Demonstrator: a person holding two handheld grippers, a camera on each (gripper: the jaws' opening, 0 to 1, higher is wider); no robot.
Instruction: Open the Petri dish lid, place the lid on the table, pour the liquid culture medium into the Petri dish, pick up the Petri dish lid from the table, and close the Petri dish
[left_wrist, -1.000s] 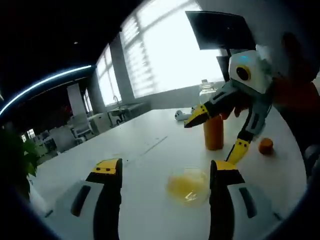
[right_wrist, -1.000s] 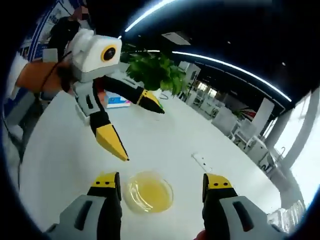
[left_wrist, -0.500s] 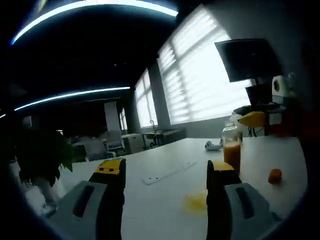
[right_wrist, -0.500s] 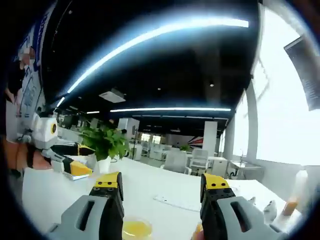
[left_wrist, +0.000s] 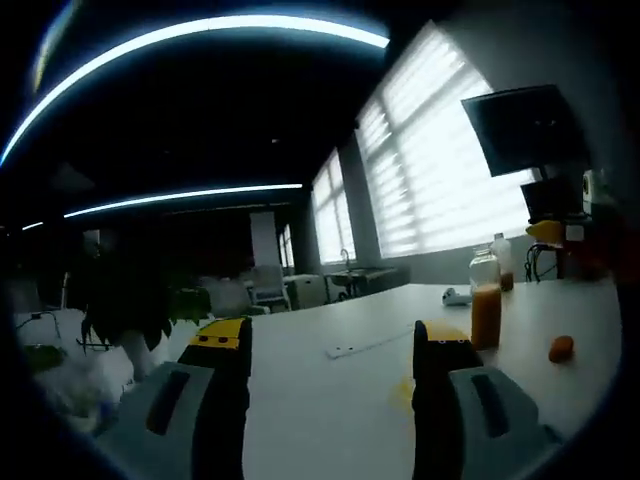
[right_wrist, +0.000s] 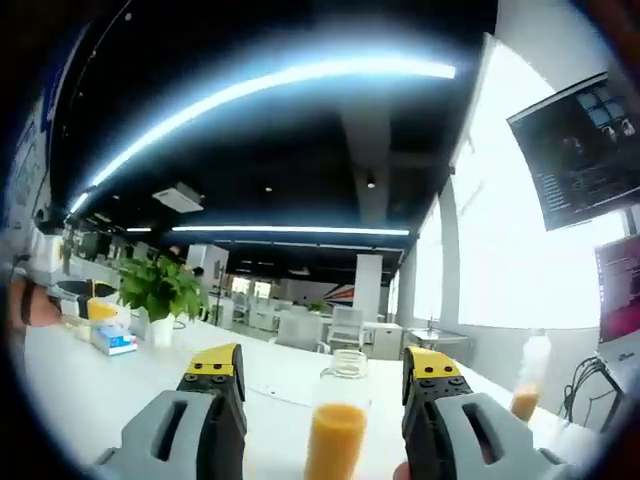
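Orange liquid half fills the open glass bottle (right_wrist: 338, 425), which stands upright on the white tabletop (right_wrist: 120, 390) between the spread fingers of the right gripper (right_wrist: 325, 375), though whether they touch the glass cannot be told. The step in hand looks like taking up this bottle of culture medium, so the fingers should close squarely on its body, below the neck, and lift it level to keep the liquid in. In the left gripper view, the left gripper (left_wrist: 330, 345) hangs above the tabletop with fingers wide and holding nothing; the bottle (left_wrist: 485, 300) stands well ahead, an orange cap (left_wrist: 561, 348) beside it. A yellowish patch (left_wrist: 403, 388) by the right-hand finger is probably the Petri dish, too dim to confirm
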